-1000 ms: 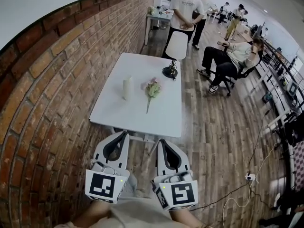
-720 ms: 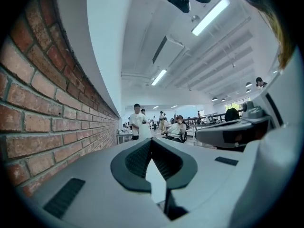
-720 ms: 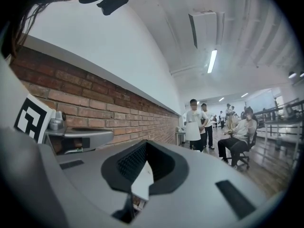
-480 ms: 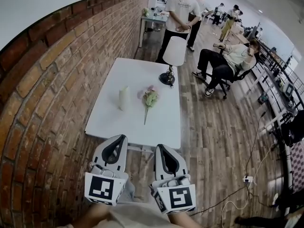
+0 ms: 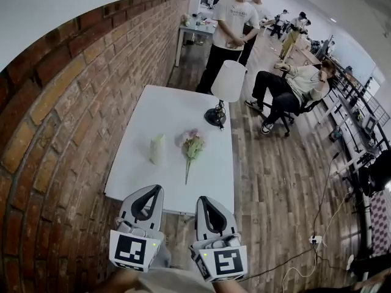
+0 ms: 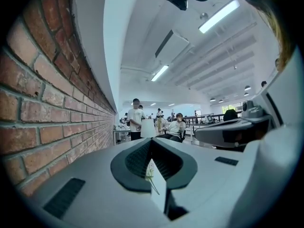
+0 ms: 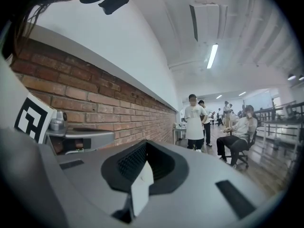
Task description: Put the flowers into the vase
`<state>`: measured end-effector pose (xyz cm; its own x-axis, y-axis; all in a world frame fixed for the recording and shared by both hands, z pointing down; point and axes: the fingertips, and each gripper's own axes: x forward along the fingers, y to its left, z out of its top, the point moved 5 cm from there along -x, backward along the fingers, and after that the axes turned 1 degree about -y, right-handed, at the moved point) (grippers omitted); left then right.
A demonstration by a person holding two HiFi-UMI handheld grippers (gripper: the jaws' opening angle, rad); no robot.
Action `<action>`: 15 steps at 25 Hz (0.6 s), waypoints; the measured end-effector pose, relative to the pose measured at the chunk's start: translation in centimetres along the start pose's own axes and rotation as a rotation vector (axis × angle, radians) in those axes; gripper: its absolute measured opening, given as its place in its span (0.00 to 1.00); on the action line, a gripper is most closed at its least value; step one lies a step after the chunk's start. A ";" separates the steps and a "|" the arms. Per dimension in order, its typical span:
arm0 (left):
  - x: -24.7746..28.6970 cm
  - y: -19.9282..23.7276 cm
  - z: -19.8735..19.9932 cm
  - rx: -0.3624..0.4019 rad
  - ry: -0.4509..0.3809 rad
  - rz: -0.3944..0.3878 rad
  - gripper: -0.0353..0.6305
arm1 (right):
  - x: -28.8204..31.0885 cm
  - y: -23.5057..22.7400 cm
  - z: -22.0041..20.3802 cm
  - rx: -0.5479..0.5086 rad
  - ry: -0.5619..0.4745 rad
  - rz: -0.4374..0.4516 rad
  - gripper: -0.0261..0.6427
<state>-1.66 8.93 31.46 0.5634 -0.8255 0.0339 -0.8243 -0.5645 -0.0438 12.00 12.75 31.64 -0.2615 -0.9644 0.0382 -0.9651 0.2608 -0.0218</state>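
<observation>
The pale vase (image 5: 157, 149) stands upright on the white desk (image 5: 137, 173). The flowers (image 5: 192, 144) lie flat on the desk just beside the vase, outside it, with their blooms toward the lamp (image 5: 226, 85). The left gripper (image 5: 156, 189) and right gripper (image 5: 201, 199) hang short of the desk's near edge, both with jaws pressed together on nothing.

Left gripper (image 5: 157, 189), right gripper (image 5: 201, 199) nearer table (image 5: 165, 112)

Near half of the table (image 5: 153, 185) is bare; brick wall (image 5: 61, 133) flanks left, lamp (image 5: 225, 90) beyond.
</observation>
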 end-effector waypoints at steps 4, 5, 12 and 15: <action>2.3 2.0 -0.1 -0.013 0.010 -0.015 0.06 | 2.8 -0.3 0.1 -0.002 0.018 -0.016 0.05; 2.8 2.6 -0.2 -0.015 0.012 -0.019 0.06 | 3.4 -0.4 0.1 -0.002 0.021 -0.022 0.05; 6.5 5.4 -1.0 -0.016 0.024 -0.058 0.06 | 7.5 -1.0 0.0 -0.015 0.032 -0.047 0.05; 7.6 6.2 -1.2 -0.015 0.026 -0.067 0.06 | 8.8 -1.3 -0.3 -0.014 0.038 -0.059 0.05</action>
<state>-2.57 -0.87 32.68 0.6159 -0.7854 0.0625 -0.7856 -0.6181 -0.0255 10.91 3.91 32.29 -0.2037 -0.9760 0.0766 -0.9790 0.2039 -0.0046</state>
